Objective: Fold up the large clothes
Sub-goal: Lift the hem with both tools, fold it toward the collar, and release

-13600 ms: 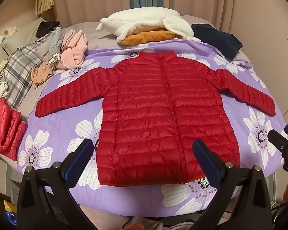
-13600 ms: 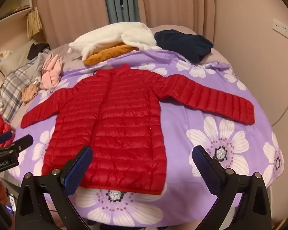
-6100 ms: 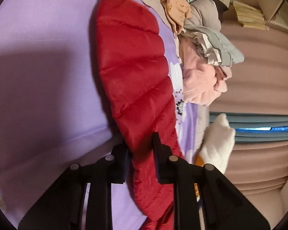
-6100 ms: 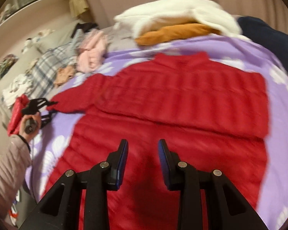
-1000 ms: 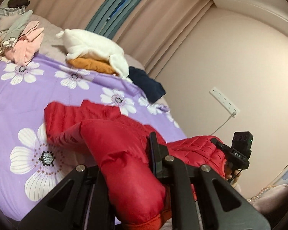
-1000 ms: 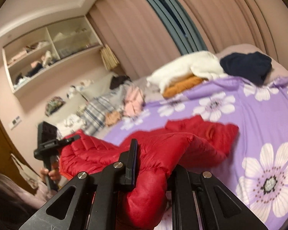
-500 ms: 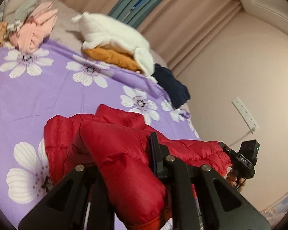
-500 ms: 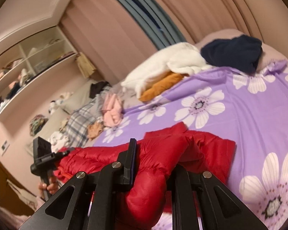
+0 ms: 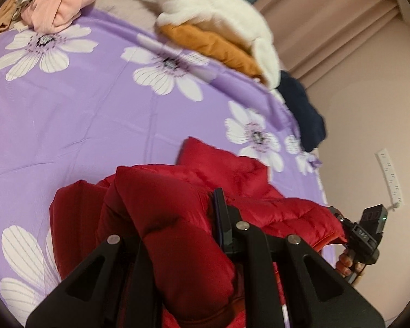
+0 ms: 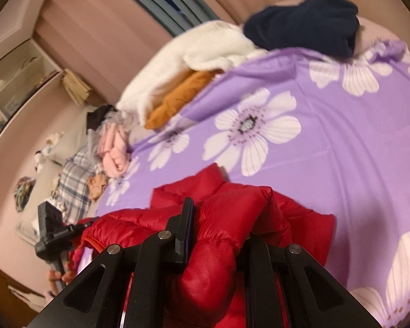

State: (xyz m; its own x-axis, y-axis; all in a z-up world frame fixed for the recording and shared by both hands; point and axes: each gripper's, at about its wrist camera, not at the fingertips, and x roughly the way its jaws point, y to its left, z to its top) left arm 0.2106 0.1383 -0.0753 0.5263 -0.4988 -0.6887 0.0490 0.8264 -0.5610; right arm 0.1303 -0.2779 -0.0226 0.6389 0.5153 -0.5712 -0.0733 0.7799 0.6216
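The red puffer jacket hangs bunched between both grippers at the near edge of the purple flowered bed sheet. My left gripper is shut on a thick fold of its hem; the padding hides the left finger. My right gripper is shut on another fold of the jacket. The jacket's far part with the collar lies on the sheet. Each gripper shows in the other's view, the right one and the left one.
A white fleece over an orange garment and a navy garment lie at the head of the bed. Pink clothes and a plaid pile sit along the left side. A wall with a power strip stands at the right.
Both grippers have tipped down and moved forward with the jacket. More of the jacket now rests on the sheet, and the bed fills more of each view.
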